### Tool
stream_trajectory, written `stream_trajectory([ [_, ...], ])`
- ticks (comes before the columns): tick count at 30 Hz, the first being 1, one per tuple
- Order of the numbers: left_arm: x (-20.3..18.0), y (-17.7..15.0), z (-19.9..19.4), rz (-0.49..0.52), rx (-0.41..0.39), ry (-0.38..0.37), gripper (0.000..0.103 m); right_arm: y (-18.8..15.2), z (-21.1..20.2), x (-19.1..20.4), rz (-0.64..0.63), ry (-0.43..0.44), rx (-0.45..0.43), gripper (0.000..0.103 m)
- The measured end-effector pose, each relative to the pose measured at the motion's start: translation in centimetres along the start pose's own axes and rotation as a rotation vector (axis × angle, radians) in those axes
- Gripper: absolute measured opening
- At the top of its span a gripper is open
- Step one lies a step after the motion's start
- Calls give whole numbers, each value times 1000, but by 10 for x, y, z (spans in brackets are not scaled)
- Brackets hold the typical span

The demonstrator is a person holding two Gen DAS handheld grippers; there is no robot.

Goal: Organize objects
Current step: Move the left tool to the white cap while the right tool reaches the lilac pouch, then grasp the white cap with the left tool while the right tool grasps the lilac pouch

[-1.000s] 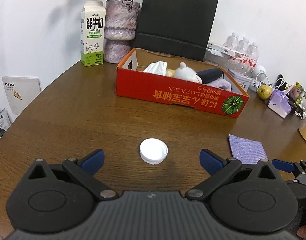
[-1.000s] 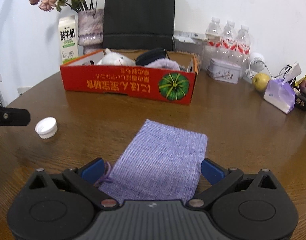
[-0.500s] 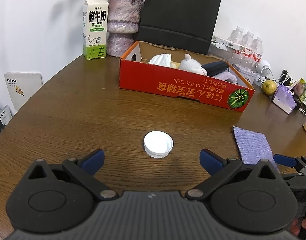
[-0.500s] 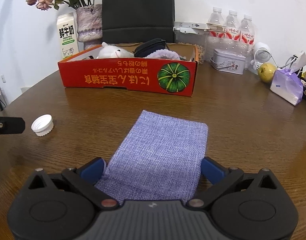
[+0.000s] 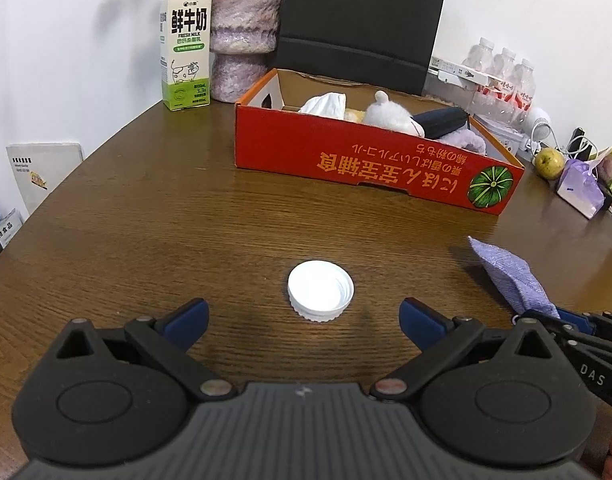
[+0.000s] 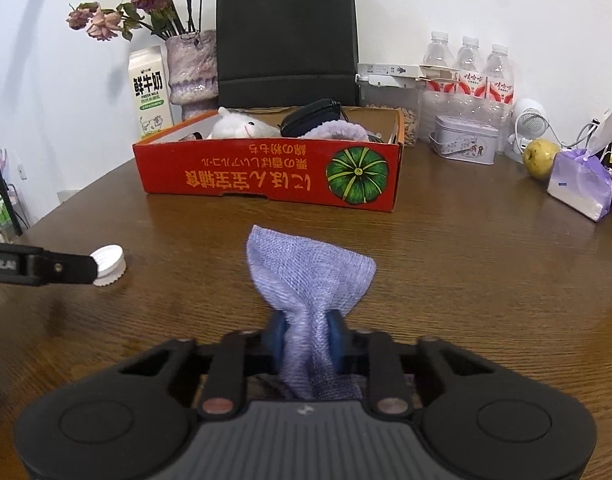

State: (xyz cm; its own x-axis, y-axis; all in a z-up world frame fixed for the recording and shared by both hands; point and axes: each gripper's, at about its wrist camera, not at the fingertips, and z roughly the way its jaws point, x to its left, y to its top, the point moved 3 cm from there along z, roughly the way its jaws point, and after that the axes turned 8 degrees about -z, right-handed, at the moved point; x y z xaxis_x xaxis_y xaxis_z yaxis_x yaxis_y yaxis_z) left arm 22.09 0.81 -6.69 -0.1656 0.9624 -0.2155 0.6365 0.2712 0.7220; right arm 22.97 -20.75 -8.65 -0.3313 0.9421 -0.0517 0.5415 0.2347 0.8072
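right gripper [image 6: 306, 334]: clamped on purple woven pouch [image 6: 310, 276], blue pads [image 6: 334, 334] pinching the near end into a narrow neck; far end fanned out and lifted off brown wooden table [image 6: 486, 280]. pouch position: in front of red cardboard box [image 6: 265, 176], near its pumpkin-print end, apart from the box wall.

left gripper [image 5: 301, 318]: spread wide, nothing between the blue pads [image 5: 185, 316]. white bottle cap [image 5: 320, 290] (open side up) flat on table, just ahead of the gap between the fingers, touching neither; well in front of red cardboard box, toward its left half.

inside red cardboard box: white plush toy [image 5: 388, 114], white crumpled tissue [image 5: 324, 104], dark case [image 5: 440, 120], purple fluffy item [image 5: 466, 140].

behind red cardboard box: milk carton [image 5: 185, 40], mottled vase [image 5: 243, 32], black paper bag [image 5: 360, 20]. right of red cardboard box: water bottles [image 6: 470, 68], tin [image 6: 464, 140], yellow fruit [image 6: 540, 158].
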Motion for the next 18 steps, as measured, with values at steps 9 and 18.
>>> stream_trajectory([
  [9, -5, 2, 16, 18, 16, 20, 103, 2, -14, 10, -67, -65, -77, 15],
  [18, -9, 1, 25, 25, 30, 11, 98, 4, -21, 13, -86, -92, -117, 15],
])
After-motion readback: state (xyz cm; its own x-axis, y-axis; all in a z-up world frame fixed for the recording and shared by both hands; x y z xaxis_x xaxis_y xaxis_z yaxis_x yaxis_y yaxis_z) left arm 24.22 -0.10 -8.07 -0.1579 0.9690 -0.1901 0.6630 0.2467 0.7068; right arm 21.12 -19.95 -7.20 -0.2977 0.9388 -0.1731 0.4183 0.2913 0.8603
